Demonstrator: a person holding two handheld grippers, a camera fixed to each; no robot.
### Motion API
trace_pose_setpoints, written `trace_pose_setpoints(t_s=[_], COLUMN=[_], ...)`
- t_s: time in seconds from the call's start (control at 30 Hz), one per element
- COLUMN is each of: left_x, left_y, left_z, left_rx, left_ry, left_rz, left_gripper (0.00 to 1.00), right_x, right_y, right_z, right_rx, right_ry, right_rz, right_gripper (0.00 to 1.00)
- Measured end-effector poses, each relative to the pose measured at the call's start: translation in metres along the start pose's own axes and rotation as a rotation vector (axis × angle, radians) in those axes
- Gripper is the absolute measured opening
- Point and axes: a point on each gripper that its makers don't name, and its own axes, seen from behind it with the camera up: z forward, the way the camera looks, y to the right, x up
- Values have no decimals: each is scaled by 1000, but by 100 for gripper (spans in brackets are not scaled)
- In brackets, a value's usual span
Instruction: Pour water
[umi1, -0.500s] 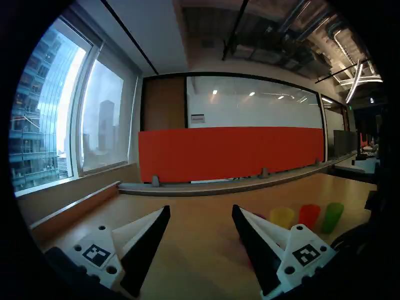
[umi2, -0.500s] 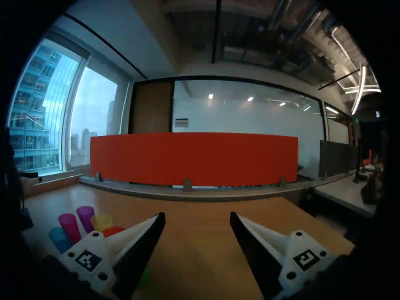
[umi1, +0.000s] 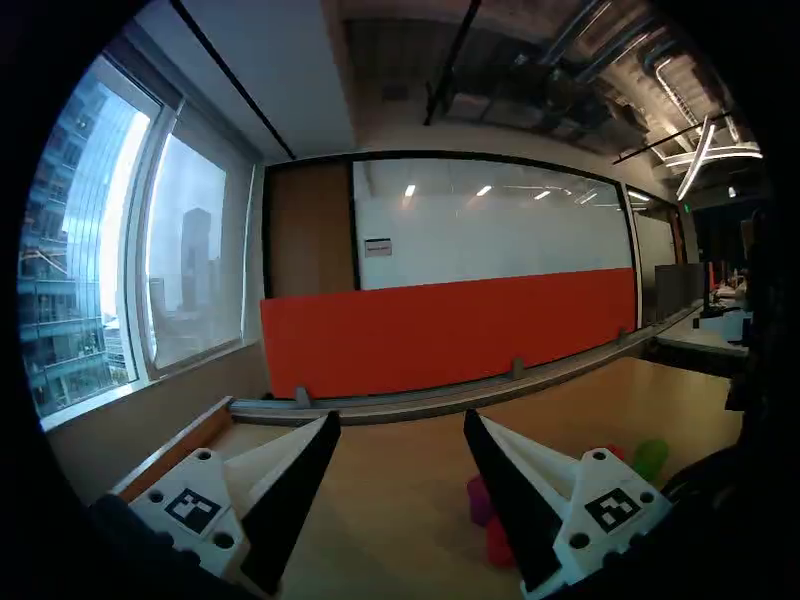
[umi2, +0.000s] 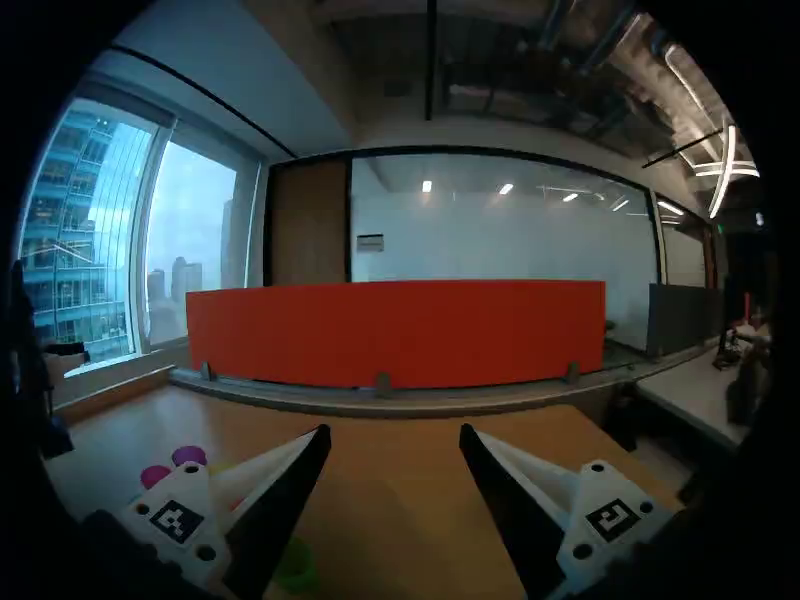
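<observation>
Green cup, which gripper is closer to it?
Right. The green cup sits low beside the left finger of the right gripper; from the left gripper it stands farther off, past its right finger.

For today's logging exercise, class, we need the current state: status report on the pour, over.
Left gripper open, empty. Right gripper open, empty. Cups on desk, none held. Nothing seen in the way.

The left tool (umi1: 401, 418) and the right tool (umi2: 394, 430) each point forward, jaws spread wide, nothing between them
</observation>
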Motion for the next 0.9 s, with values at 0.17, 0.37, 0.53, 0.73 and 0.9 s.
trace_pose_setpoints(t_s=[0.17,0.37,0.53,0.73,0.9], left_x=[30,52,61,60,57], left_y=[6,14,15,19,33], left_z=[4,8,10,11,9], left_rx=[-32,-80,-94,-138,-209], left_ry=[12,0,3,1,-7], left_rz=[1,-8,-7,-13,-5], left_gripper=[92,92,92,92,92], right_x=[19,35,39,44,52], right_y=[0,-3,-8,-21,-33], right_z=[1,4,4,3,0], right_rx=[5,21,49,118,200], right_ry=[9,9,5,-3,4], right_rz=[-17,-24,-21,-31,-36], right_gripper=[100,100,100,100,100])
